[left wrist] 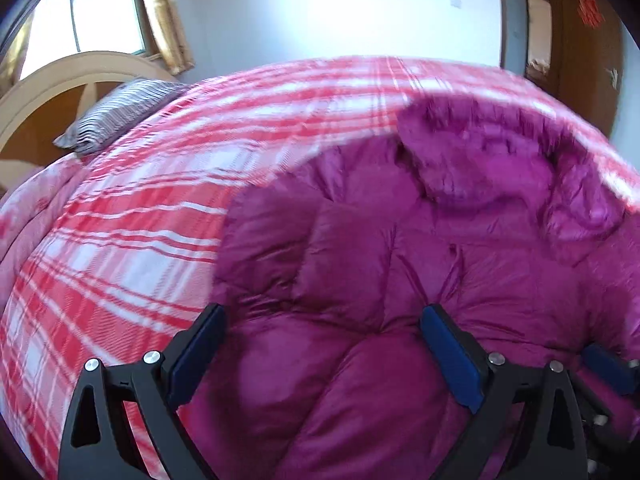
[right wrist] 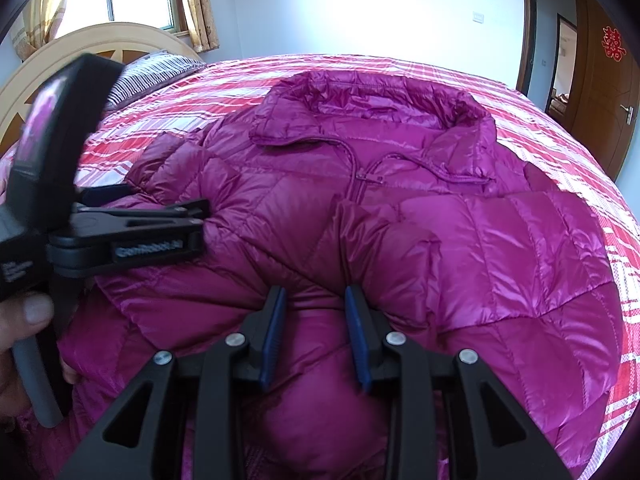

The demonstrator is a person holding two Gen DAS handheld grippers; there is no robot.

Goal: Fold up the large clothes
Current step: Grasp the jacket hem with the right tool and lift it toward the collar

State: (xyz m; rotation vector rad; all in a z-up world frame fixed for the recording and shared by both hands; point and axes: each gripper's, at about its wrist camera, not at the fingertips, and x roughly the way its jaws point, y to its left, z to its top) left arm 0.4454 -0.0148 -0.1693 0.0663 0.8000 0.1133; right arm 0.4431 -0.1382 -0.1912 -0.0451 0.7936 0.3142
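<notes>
Looking through the left wrist camera, a magenta puffer jacket (left wrist: 400, 264) lies spread on a bed covered by a red-and-white plaid quilt (left wrist: 132, 216). The jacket's shell is glossy and slick, quilted into puffy, pillow-like panels with stitched seams, and its collar bunches up at the far end. This view is blurred. The left gripper (left wrist: 322, 344) has black angular arms with blue pads, and its jaws stand wide apart just above a bulging fold of the jacket; the blur does not let me tell whether the pads touch the fabric, and nothing is pinched between them. A striped grey pillow (left wrist: 116, 116) rests near a curved wooden headboard (left wrist: 44, 92) at the far left. At the lower right edge a blue pad of the right gripper (left wrist: 612, 368) shows against the jacket.

From the right wrist camera the picture is sharp. The jacket (right wrist: 500, 248) lies front up, its stand-up collar toward the far side, a zipper running down the middle, one sleeve folded across the chest. The right gripper (right wrist: 316, 328) has its jaws drawn narrow, the blue pads pressing on a raised ridge of the shiny quilted fabric. At the left the left gripper (right wrist: 192, 220) reaches across the jacket's side, seen side-on so its gap cannot be judged here, gripped by a hand (right wrist: 24, 320) on a grey handle. The plaid quilt (right wrist: 592, 152) surrounds the jacket, and a brown wooden door (right wrist: 604, 92) stands at the far right.
</notes>
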